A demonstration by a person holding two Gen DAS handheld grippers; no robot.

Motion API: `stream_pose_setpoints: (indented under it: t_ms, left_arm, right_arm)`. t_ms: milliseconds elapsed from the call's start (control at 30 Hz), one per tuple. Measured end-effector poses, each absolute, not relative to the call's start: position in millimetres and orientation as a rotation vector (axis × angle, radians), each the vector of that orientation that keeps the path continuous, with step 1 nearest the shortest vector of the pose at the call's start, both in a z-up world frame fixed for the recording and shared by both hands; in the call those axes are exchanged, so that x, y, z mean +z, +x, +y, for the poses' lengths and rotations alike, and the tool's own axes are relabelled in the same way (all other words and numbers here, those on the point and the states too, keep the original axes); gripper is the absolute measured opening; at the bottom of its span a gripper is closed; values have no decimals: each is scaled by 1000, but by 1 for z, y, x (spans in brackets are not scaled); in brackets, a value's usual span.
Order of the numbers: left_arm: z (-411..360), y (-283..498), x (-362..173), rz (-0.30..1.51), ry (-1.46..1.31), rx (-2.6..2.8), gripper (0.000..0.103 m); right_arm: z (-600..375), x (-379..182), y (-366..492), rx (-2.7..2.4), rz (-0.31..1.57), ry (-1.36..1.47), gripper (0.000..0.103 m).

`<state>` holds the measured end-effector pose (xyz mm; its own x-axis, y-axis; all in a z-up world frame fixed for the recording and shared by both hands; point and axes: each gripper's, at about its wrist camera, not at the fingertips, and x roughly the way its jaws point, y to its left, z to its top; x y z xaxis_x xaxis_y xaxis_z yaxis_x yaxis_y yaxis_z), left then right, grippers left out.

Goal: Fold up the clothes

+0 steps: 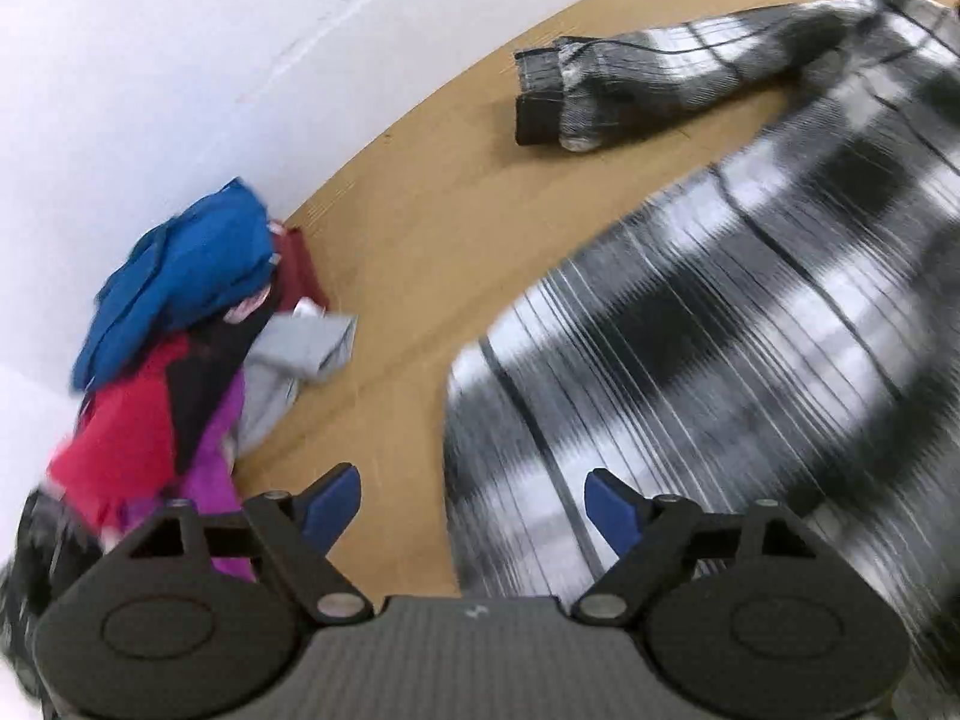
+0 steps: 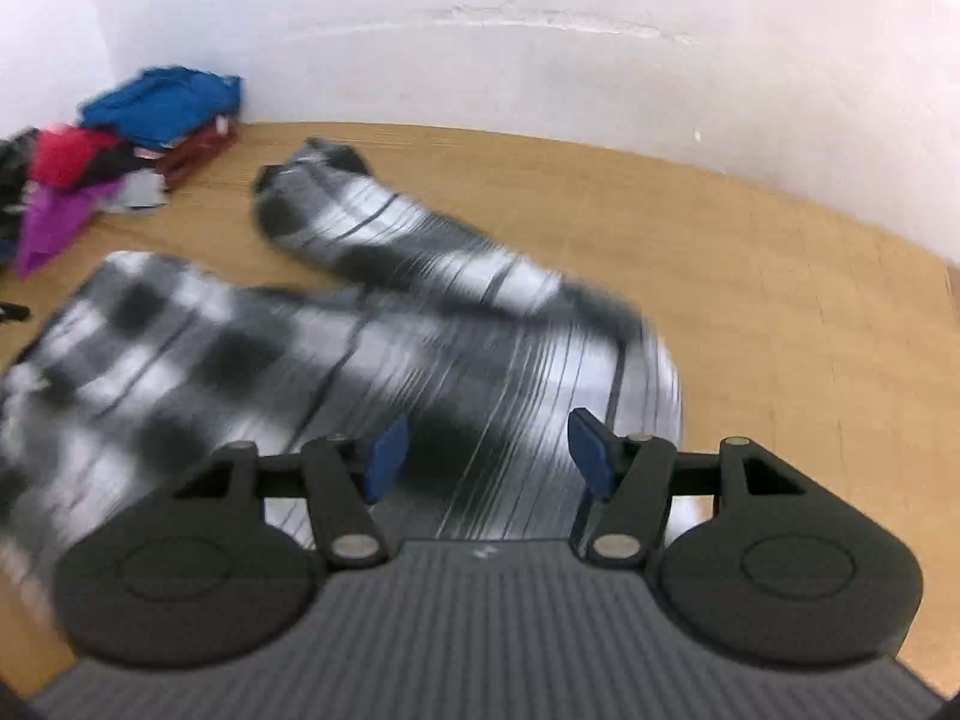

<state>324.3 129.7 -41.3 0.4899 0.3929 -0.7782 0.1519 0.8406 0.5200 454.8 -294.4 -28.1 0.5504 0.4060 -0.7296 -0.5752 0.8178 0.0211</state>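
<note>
Both tongs gape wide and hold nothing. The left tongs (image 1: 474,507) hover over the edge of a black-and-white plaid shirt (image 1: 750,324), which spreads ahead and to their right on the wooden desk (image 1: 420,228); a heap of colourful clothes (image 1: 180,324) lies to their left by the white wall (image 1: 180,60). The right tongs (image 2: 487,456) hang just above the shirt's body, its sleeve (image 2: 384,228) stretching ahead toward the heap.
</note>
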Motion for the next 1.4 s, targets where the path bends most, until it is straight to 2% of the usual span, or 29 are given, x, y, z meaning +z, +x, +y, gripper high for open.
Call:
stream_pose_setpoints:
  t_ms: [233, 433, 500, 567, 733, 867, 933, 967, 1000, 1033, 1067, 1100, 1133, 1233, 1400]
  left_arm:
    - [153, 398, -74, 1098, 612, 32, 84]
    - [159, 416, -93, 1114, 559, -100, 86]
    - [164, 419, -92, 1109, 503, -126, 85]
    - [166, 420, -91, 1124, 430, -170, 83]
    - [161, 415, -92, 1110, 413, -227, 82]
    - [167, 417, -95, 1106, 388, -222, 90]
    - [170, 416, -96, 1104, 360, -210, 90]
    - [169, 414, -95, 1101, 347, -216, 84]
    - [168, 411, -93, 1098, 333, -226, 68]
    - [167, 408, -91, 1100, 304, -248, 54]
    - [165, 405, -89, 1105, 267, -271, 28]
    - [162, 402, -89, 1100, 252, -278, 15]
    - [158, 400, -89, 1086, 259, -271, 11]
    - [156, 394, -88, 1048, 254, -209, 6]
    - [165, 369, -64, 981, 208, -135, 4]
  right_arm:
    - [-205, -59, 549, 648, 895, -364, 62]
    - [-169, -91, 585, 678, 981, -373, 62]
    - [-166, -95, 590, 686, 995, -366, 66]
    - [-169, -97, 595, 668, 1028, -342, 85]
    - [-180, -98, 607, 661, 1097, -247, 86]
    - [-179, -94, 610, 706, 1078, -220, 86]
    - [-163, -101, 610, 694, 1057, -292, 86]
    - [-156, -103, 608, 708, 1038, -319, 89]
    - [-148, -106, 604, 727, 1016, -343, 89]
    - [-143, -105, 601, 744, 1001, -347, 83]
    - [-139, -104, 597, 761, 988, -346, 57]
    - [-135, -101, 592, 779, 981, -338, 42]
    - [-132, -98, 587, 772, 976, -337, 19]
    - [-138, -89, 573, 734, 903, -371, 14]
    - [-196, -39, 561, 644, 759, -185, 12]
